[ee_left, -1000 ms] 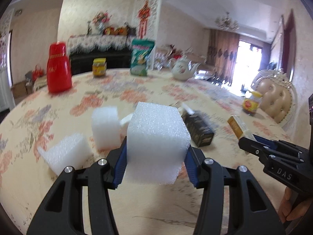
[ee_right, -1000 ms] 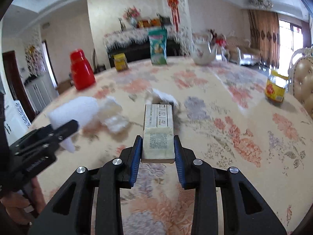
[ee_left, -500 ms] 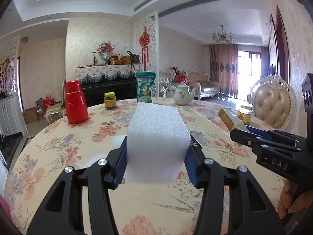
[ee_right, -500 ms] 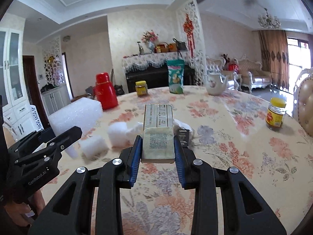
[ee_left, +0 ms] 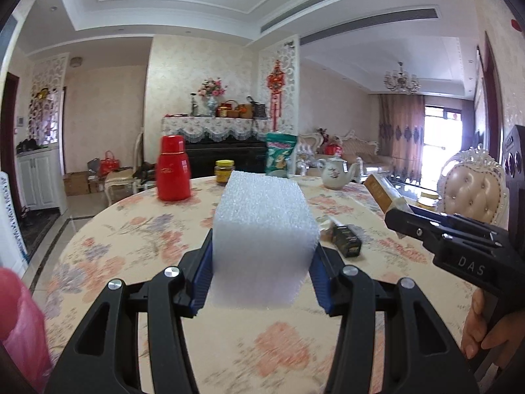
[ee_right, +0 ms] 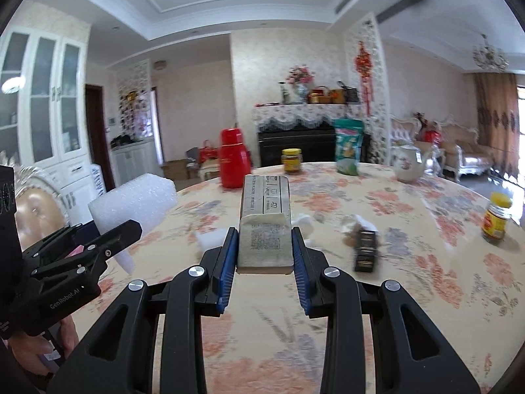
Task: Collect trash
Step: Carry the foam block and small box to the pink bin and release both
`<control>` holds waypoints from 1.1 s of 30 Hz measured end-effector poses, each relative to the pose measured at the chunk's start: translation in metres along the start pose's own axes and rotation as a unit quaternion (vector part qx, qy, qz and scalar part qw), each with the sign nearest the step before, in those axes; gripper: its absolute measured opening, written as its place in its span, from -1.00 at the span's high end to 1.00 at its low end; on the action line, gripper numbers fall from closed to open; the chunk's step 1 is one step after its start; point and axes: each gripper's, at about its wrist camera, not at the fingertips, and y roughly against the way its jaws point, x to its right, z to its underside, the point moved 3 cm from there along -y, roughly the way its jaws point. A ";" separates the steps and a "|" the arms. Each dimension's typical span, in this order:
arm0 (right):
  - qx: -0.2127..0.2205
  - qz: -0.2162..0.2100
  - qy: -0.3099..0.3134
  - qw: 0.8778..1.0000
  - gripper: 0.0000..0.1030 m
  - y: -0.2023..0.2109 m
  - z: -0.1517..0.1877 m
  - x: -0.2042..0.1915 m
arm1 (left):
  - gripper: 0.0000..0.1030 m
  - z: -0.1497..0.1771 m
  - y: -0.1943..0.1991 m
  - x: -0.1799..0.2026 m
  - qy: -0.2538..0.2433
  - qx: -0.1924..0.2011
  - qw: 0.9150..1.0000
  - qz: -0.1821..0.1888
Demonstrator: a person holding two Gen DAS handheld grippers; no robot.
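Left wrist view: a foam block (ee_left: 262,233) is pinched by the left gripper (ee_left: 261,279) and a carton (ee_right: 265,226) by the right gripper (ee_right: 264,262), both above the table (ee_right: 410,295), where a dark box (ee_right: 365,251) and scraps (ee_right: 303,225) remain near its middle, uncollected.

Round table (ee_right: 410,312) with floral cloth. Red thermos (ee_left: 173,168) upright near far left edge. Small yellow-lidded jar (ee_left: 225,172) at far edge, right of the thermos, apart from it. Green snack bag (ee_left: 280,155) upright at far edge, right of that jar. White teapot (ee_left: 335,173) near far right edge. Second yellow-lidded jar (ee_right: 497,218) by the right edge, well apart from the others. Padded chair (ee_left: 472,190) beyond the right edge. Piano with lace cover (ee_left: 226,144) behind the table. Pink bag (ee_left: 19,328) at near left, blurred.
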 end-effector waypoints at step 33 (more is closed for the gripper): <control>-0.126 -0.360 0.161 0.910 0.38 -0.150 0.025 -0.375 | 0.03 0.060 0.167 -0.357 0.179 -0.072 0.934 -0.299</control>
